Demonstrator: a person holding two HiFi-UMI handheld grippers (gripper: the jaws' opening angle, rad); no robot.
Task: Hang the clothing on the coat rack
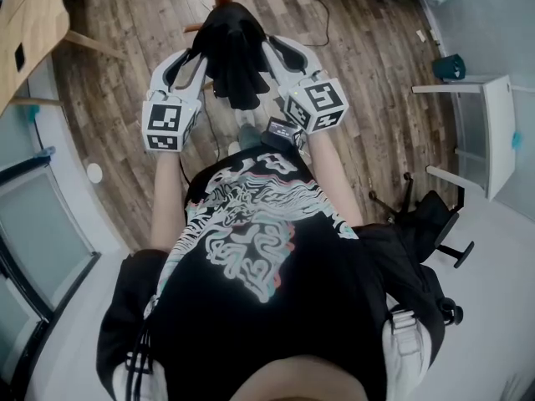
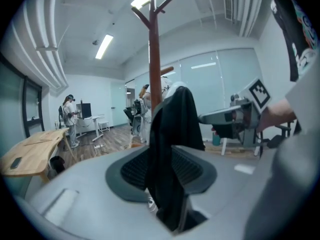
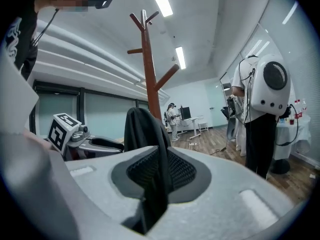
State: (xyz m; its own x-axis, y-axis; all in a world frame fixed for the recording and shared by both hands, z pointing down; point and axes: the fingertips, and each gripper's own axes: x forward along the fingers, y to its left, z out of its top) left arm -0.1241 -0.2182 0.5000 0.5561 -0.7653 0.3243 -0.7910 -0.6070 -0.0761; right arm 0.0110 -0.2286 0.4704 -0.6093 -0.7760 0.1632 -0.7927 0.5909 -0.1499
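Clothing (image 1: 232, 53), a black garment, hangs bunched between the two hand-held grippers, raised in front of the person's chest above the wooden floor (image 1: 142, 57). The left hand-held gripper (image 1: 191, 63) is at the garment's left side with its jaws released. A fold of the dark cloth runs down through the gap between them, and an open slit shows beside it, so the pads are not pressing on the fabric. The right hand-held gripper (image 1: 282, 57) is clenched on the opposite side, with the cloth pinched in the slot between its ribbed pads (image 3: 185, 171). Just beyond the garment stands the brown coat rack (image 2: 155, 59), its upright pole directly behind the cloth and its angled pegs higher up. A light wooden counter (image 2: 30, 151) stands off to the left in the left gripper view. A person wearing a white backpack (image 3: 260, 99) stands to the right in the right gripper view.
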